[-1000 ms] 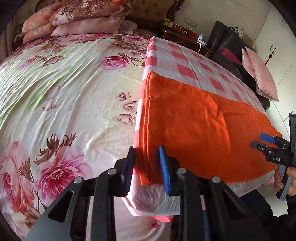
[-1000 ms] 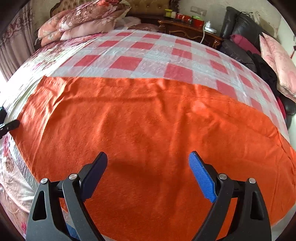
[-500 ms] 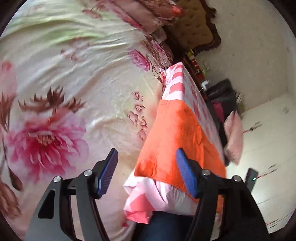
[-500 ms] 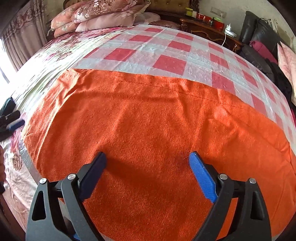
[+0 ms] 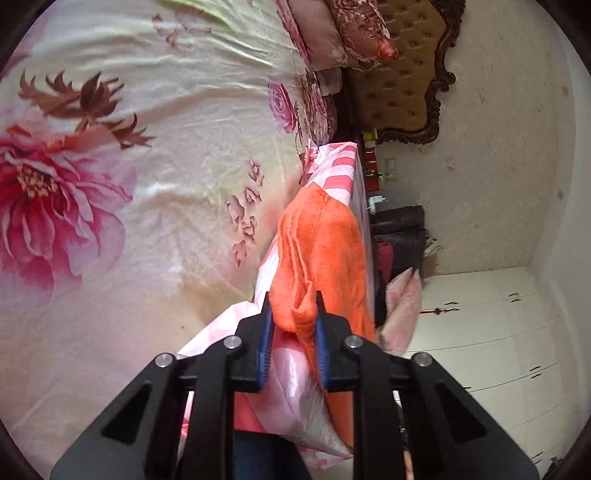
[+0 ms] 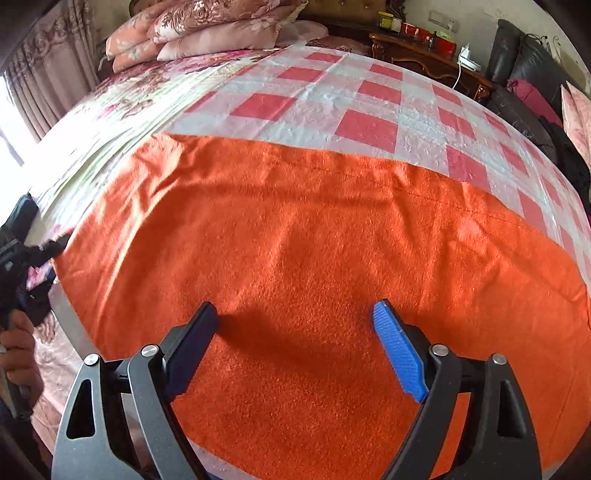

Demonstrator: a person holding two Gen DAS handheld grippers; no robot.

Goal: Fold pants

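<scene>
The orange pants (image 6: pixel 314 251) lie spread flat on a pink-and-white checked sheet (image 6: pixel 369 99) on the bed. In the left wrist view, rolled sideways, my left gripper (image 5: pixel 293 321) is shut on a bunched near-left corner of the orange pants (image 5: pixel 321 240), lifting it slightly off the sheet. My left gripper also shows at the far left of the right wrist view (image 6: pixel 44 251), at the pants' left edge. My right gripper (image 6: pixel 295 321) is open and empty, hovering low over the middle of the pants near their front edge.
The floral bedspread (image 5: pixel 129 166) lies left of the checked sheet. Pillows (image 6: pixel 207 26) are stacked at the headboard. A wooden nightstand (image 6: pixel 424 40) and a dark sofa with cushions (image 6: pixel 528 74) stand beyond the bed's right side. The bed's front edge is just below the grippers.
My left gripper opened, rolled sideways, then closed on the pants' left corner and bunched it up. My right gripper stayed open, edging slightly forward over the cloth.
</scene>
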